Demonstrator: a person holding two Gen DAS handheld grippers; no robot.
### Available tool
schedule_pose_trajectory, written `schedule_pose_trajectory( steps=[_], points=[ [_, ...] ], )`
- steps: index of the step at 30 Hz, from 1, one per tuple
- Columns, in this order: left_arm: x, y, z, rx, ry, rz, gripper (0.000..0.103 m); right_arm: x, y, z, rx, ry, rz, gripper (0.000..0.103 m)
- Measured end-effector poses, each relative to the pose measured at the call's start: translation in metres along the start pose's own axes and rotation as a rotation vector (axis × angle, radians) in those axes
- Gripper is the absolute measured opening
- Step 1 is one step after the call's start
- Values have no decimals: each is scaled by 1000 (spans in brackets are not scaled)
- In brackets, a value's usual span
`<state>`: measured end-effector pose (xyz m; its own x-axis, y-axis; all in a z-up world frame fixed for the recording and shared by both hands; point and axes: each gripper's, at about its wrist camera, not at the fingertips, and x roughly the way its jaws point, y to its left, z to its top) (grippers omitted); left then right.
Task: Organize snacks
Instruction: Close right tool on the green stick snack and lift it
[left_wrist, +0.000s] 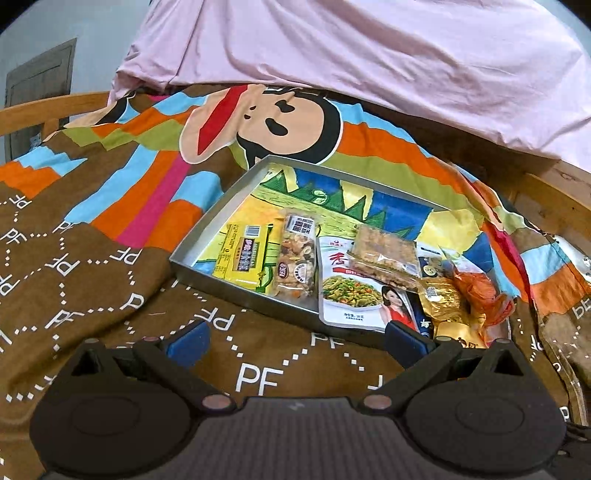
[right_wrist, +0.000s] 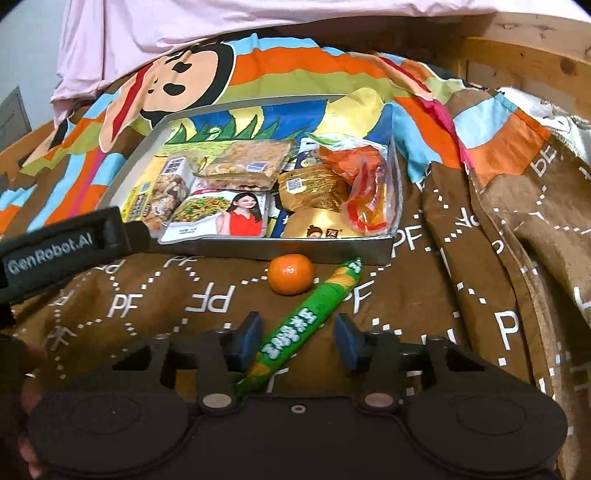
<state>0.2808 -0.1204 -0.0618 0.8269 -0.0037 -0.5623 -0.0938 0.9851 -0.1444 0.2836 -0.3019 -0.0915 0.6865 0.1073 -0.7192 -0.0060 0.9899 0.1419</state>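
Note:
A grey metal tray (left_wrist: 192, 271) (right_wrist: 325, 251) lies on the bed and holds several snack packets, among them a yellow packet (left_wrist: 245, 258), a nut bar (left_wrist: 297, 266), a white pickle packet (left_wrist: 351, 291) (right_wrist: 218, 214) and an orange bag (left_wrist: 476, 288) (right_wrist: 365, 181). A green sausage stick (right_wrist: 306, 321) and a mandarin (right_wrist: 291, 274) lie on the blanket in front of the tray. My right gripper (right_wrist: 299, 341) is open, its fingers on either side of the green stick. My left gripper (left_wrist: 295, 341) is open and empty, just before the tray's near edge.
A brown patterned blanket (left_wrist: 110, 295) (right_wrist: 498, 295) covers the bed. A pink pillow (left_wrist: 369, 55) lies behind the tray. The wooden bed frame (right_wrist: 517, 48) runs along the right and far sides. The left gripper's body (right_wrist: 62, 247) shows at the left of the right wrist view.

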Motion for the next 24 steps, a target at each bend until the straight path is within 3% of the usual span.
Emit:
schedule_pose_trajectory(
  steps=[4, 10, 19, 24],
  points=[
    [-2, 1, -1, -5, 0, -3, 103, -2, -3, 1, 33, 11, 19, 36],
    [-2, 0, 0, 0, 10, 9, 103, 8, 2, 0, 2, 13, 27, 41],
    [-6, -4, 3, 28, 16, 10, 103, -11, -12, -1, 63, 41, 52, 23],
    [-8, -6, 2, 53, 20, -7, 103, -25, -18, -7, 43, 62, 47, 21]
  ],
)
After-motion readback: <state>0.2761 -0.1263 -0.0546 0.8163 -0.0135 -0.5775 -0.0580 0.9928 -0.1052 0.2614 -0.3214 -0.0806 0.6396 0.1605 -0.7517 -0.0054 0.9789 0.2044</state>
